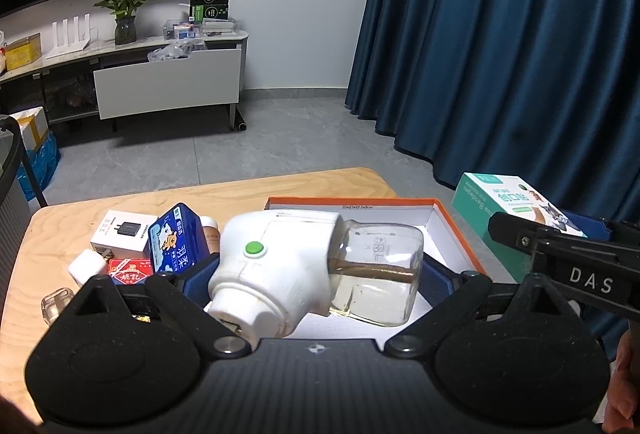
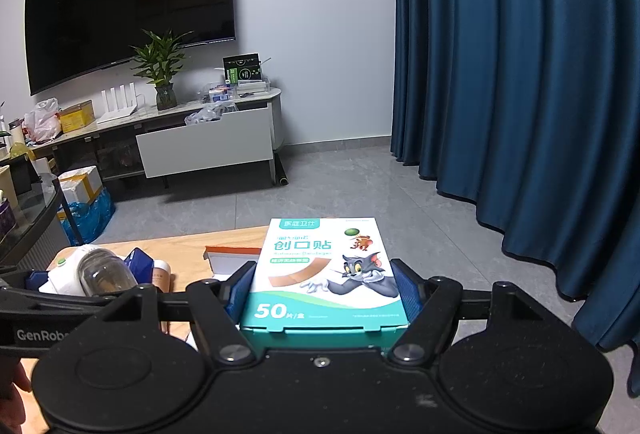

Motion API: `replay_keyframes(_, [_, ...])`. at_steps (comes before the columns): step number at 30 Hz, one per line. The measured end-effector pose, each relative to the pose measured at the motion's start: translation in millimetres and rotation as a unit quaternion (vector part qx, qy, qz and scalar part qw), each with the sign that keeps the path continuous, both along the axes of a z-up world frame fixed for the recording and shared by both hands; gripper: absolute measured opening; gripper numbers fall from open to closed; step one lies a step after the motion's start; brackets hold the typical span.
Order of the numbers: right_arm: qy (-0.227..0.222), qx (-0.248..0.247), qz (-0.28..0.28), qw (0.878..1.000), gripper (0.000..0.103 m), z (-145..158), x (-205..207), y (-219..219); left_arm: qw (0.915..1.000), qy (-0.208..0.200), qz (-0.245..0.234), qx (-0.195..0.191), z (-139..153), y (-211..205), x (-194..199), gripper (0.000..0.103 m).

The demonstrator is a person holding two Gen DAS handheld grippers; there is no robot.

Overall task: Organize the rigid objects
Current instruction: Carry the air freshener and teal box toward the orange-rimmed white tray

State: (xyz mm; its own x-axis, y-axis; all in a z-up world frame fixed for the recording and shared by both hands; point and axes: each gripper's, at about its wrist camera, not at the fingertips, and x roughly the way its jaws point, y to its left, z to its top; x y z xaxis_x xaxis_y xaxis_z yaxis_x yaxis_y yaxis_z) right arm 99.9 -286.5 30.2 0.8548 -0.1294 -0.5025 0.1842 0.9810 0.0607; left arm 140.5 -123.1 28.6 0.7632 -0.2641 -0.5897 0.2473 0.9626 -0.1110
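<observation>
White plug-in bottle (image 1: 316,270), pinched by the left tool (image 1: 316,274) above the orange-edged box (image 1: 452,230), should be lowered in gently, while the plaster box (image 2: 326,274) is squeezed by the right tool (image 2: 324,286).

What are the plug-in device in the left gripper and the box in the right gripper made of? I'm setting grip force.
Device: likely matte white hard plastic, with a clear bottle, glass or plastic, showing liquid and wick. Bandage box: apparently printed cardboard with a slight sheen and crisp folded edges.
</observation>
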Motion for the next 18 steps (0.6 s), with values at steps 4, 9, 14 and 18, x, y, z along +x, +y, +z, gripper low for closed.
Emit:
replay_keyframes(4, [-0.002, -0.001, 0.001, 1.000, 0.084, 1.7, 0.6, -0.2, 1.0000, -0.001, 0.001, 0.000, 0.4, 0.9, -1.2, 0.100])
replay_keyframes(9, [-0.004, -0.002, 0.002, 1.000, 0.084, 2.9, -1.8, 0.1, 1.0000, -0.003, 0.001, 0.000, 0.6, 1.5, -2.9, 0.100])
replay_keyframes(14, [-0.004, -0.002, 0.002, 1.000, 0.084, 3.9, -2.2, 0.0, 1.0000, -0.003, -0.001, -0.002, 0.1, 1.0, -4.3, 0.100])
replay_keyframes(18, [-0.004, -0.002, 0.003, 1.000, 0.084, 3.9, -2.1, 0.0, 1.0000, -0.004, -0.002, -0.002, 0.2, 1.3, -4.6, 0.100])
